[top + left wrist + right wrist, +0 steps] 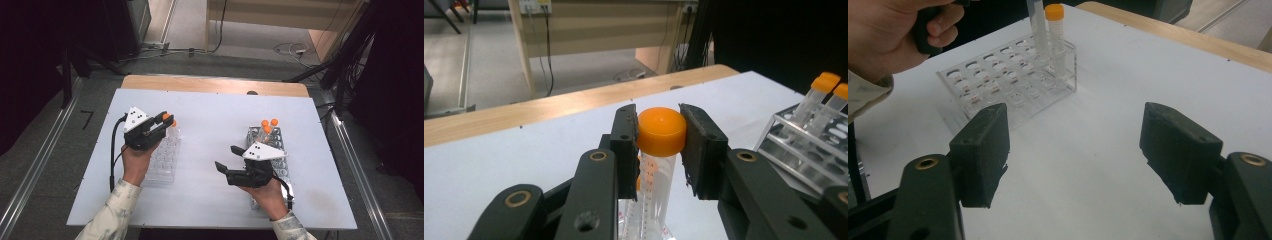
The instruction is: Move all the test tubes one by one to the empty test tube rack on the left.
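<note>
Overhead, left hand-held gripper (659,137) clamping orange-capped tube (661,132), right hand-held gripper (1075,150) wide, empty.

The tube (655,170) is clear plastic with printed graduation marks and a smooth orange screw cap (662,131). It stands upright, its cap clamped between the left gripper's (659,142) two black pads, one on each side, and its body hangs straight down below them. Its lower part sits among the wells of a clear rack (165,157).
</note>
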{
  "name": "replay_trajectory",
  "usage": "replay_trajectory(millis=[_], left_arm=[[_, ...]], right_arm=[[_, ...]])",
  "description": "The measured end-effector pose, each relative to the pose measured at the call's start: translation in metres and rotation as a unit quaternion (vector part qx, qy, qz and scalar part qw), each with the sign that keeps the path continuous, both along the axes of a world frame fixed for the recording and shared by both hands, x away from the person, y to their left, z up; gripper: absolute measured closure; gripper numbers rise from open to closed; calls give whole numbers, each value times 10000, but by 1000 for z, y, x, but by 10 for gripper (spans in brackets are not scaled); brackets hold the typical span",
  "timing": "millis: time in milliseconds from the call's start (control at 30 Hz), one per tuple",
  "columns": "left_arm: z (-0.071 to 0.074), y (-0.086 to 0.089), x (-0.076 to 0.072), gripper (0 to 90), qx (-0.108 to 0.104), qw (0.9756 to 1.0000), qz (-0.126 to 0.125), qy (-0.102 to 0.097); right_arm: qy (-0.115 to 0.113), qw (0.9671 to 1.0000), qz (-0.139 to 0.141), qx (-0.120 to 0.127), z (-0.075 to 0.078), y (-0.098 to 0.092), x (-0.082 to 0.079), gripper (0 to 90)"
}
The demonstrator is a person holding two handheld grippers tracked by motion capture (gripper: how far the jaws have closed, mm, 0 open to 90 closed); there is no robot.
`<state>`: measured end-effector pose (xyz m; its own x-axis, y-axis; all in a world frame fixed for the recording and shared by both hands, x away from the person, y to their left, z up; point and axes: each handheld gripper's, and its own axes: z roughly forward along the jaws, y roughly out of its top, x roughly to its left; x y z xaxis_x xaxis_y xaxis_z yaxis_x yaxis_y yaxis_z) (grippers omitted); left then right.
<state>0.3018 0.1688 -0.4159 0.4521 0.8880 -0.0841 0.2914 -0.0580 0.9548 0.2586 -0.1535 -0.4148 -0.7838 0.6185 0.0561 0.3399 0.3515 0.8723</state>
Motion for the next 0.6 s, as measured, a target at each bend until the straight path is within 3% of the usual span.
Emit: replay_trajectory(millis=[300,600], left_arm=[[-12,-9,-1,696,477,9986,-8,215],[-18,-11,-2,689,586,9978,13,297]], right_arm=[[-30,10000,-39,25,2,-3,0,269],[-37,10000,-43,44,2,-4,-1,272]])
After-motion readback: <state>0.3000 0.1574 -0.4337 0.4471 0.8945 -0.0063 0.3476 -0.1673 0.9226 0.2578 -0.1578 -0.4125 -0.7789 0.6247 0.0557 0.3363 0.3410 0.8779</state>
